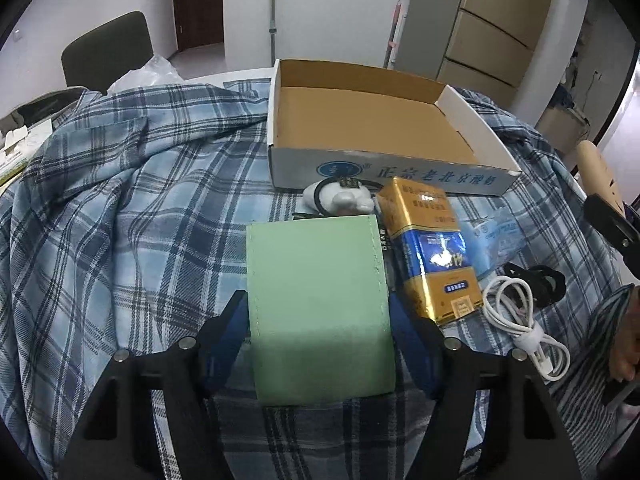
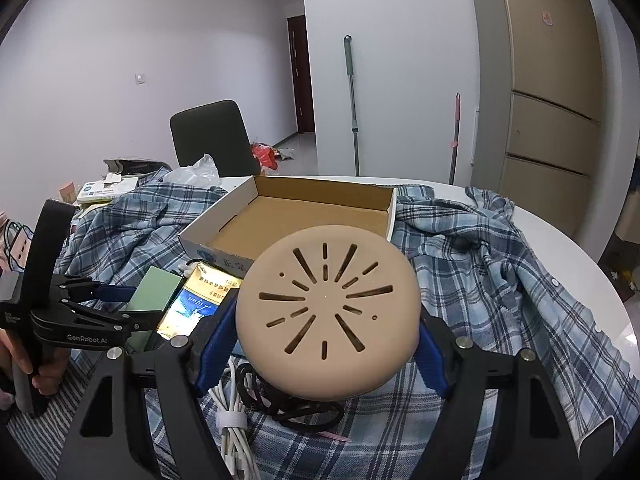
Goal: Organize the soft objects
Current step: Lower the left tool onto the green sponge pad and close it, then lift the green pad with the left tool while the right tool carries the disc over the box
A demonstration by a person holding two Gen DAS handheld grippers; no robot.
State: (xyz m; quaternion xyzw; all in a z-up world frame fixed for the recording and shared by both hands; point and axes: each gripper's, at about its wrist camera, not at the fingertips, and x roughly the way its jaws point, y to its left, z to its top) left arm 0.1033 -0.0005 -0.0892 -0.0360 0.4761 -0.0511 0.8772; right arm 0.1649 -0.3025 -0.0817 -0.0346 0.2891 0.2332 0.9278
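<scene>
Green pouch [image 1: 320, 316], flat and pale with stitched edges, sits pinched between the blue pads of the left gripper [image 1: 320, 332] in the left wrist view, held just above the plaid shirt [image 1: 120, 208] that covers the table. Far beyond it stands the open cardboard box [image 1: 384, 172], its brown floor bare. Between box and pouch lies a small white soft toy [image 1: 336, 199] with a black hair tie around it. Just right of the pouch is a gold and blue packet [image 1: 432, 252], then a coiled white cable [image 1: 520, 320] and a black strap [image 1: 536, 280] further right.

In the right wrist view, the right gripper [image 2: 326, 340] clamps a round tan silicone pad [image 2: 326, 312] with radiating slots, held up over the shirt [image 2: 500, 280] near the box [image 2: 280, 216]. To the left, the other gripper [image 2: 116, 300] shows with the pouch [image 2: 152, 292] in its fingers, beside the packet [image 2: 196, 300]. The white cable [image 2: 232, 420] and black strap [image 2: 280, 404] lie below the pad, near the camera.
</scene>
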